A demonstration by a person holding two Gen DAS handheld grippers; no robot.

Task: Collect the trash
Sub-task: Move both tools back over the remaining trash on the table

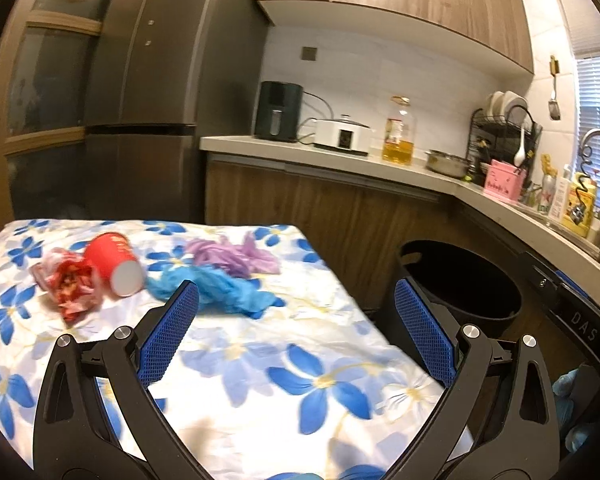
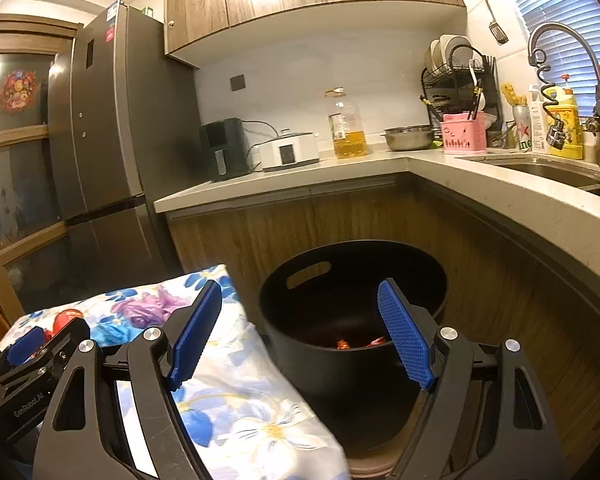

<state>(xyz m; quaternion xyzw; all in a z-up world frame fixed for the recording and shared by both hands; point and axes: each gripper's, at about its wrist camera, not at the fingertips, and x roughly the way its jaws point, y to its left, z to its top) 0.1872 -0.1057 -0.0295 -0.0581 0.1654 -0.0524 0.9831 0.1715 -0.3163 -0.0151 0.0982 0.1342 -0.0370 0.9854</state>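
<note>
Left gripper (image 1: pixel 296 312): jaws are held wide apart with nothing between the blue pads; it is poised over the near part of the table.
Right gripper (image 2: pixel 300 332): jaws are parted and empty, aimed at the bin mouth.
Table (image 1: pixel 260 420): covered by a white cloth with blue flowers, to the left of the bin.
Blue bag (image 1: pixel 224 292): crumpled, lying just beyond the left gripper's left pad, nearest of the trash to it.
Purple bag (image 1: pixel 232 256): crumpled, farther back, touching the blue bag.
Red cup (image 1: pixel 114 262): tipped on its side, base toward the camera, left of the blue bag.
Red wrapper (image 1: pixel 70 286): crumpled against the cup's left side, far-left of the gripper.
Bin (image 2: pixel 292 308): black, on the floor right of the table; red scraps (image 2: pixel 360 343) are seen at its bottom, between the right gripper's pads in the view.
</note>
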